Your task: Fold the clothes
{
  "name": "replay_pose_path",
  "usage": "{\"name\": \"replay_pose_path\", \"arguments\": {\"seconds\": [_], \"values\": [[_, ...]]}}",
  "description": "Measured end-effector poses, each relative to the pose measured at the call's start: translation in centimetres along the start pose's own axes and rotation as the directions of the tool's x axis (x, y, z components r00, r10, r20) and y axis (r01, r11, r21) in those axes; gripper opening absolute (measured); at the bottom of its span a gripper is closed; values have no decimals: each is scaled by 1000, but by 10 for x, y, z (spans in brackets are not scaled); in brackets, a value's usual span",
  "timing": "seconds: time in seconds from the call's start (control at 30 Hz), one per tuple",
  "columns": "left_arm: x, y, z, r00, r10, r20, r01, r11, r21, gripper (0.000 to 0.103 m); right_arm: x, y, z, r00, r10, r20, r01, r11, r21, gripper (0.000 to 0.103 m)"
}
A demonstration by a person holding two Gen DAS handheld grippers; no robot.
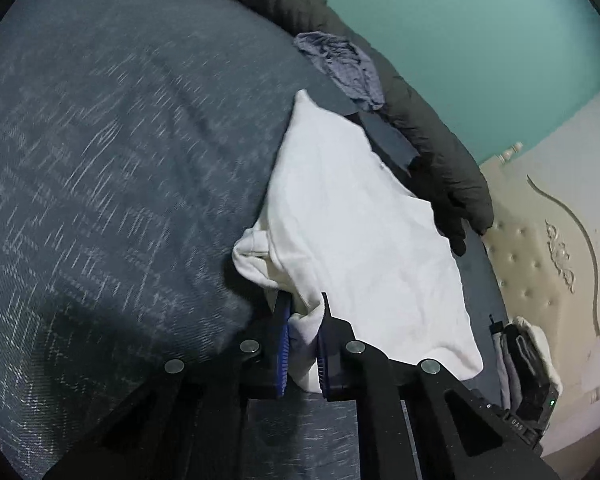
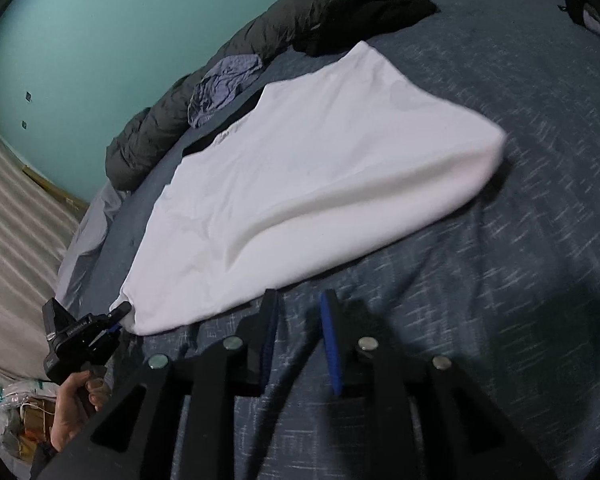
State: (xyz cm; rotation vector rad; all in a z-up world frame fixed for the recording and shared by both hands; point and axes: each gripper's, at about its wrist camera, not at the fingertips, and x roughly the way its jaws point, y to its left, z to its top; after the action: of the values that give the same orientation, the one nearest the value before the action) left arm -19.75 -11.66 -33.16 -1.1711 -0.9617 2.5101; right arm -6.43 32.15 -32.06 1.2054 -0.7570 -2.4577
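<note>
Gripping a bunched corner of the white garment (image 1: 356, 216), the left gripper (image 1: 303, 316) has its jaws clamped on the cloth at the near edge of the bed (image 1: 100, 160); no earlier view is available, so only the present hold is described. The garment lies spread across the blue-grey bedcover, its long fold running away from the near edge toward the far side, where a dark quilted duvet (image 1: 300, 4) and a crumpled lilac cloth (image 1: 340, 64) rest along the far edge. A black item (image 1: 456, 216) lies just beside the garment's far-right margin.

In the right wrist view, the same garment (image 2: 320, 160) reaches from the near-left, where the left gripper (image 2: 116, 316) and the person's hand (image 2: 76, 404) pinch it, to a rounded, raised fold near the middle of the bed. The right gripper (image 2: 300, 300) hangs over bare bedcover just beside the garment's near hem, jaws apart with nothing between them.

Risks, as judged from this arrangement:
- The left hold takes a thick wad rather than a single layer; pulling may drag the whole garment and undo the fold.
- The right jaws may close on the bedcover instead of the hem, lifting bedding with the cloth.
- The puffed fold may collapse unevenly, giving a skewed crease.
- Sweeping toward the far edge could snag the lilac cloth or black item.
</note>
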Motion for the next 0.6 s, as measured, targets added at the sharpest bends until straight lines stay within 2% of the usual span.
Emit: {"name": "replay_pose_path", "arguments": {"seconds": [0.17, 0.2, 0.33, 0.43, 0.6], "values": [[3, -22, 10, 1000, 18, -9, -18, 999, 43, 11, -96, -68, -25, 998, -15, 57, 13, 1000, 28, 22], [3, -31, 15, 1000, 13, -5, -13, 999, 44, 11, -107, -79, -20, 998, -17, 65, 14, 999, 34, 22], [6, -71, 32, 1000, -8, -1, 8, 994, 105, 10, -168, -119, -53, 993, -54, 101, 52, 998, 24, 22], [10, -108, 45, 1000, -29, -4, 30, 988, 150, 10, -152, -106, -30, 993, -40, 107, 37, 999, 31, 22], [36, -192, 59, 996, -80, -37, 87, 965, 247, 10, -182, -138, -46, 991, -40, 124, 32, 997, 71, 22]]}}
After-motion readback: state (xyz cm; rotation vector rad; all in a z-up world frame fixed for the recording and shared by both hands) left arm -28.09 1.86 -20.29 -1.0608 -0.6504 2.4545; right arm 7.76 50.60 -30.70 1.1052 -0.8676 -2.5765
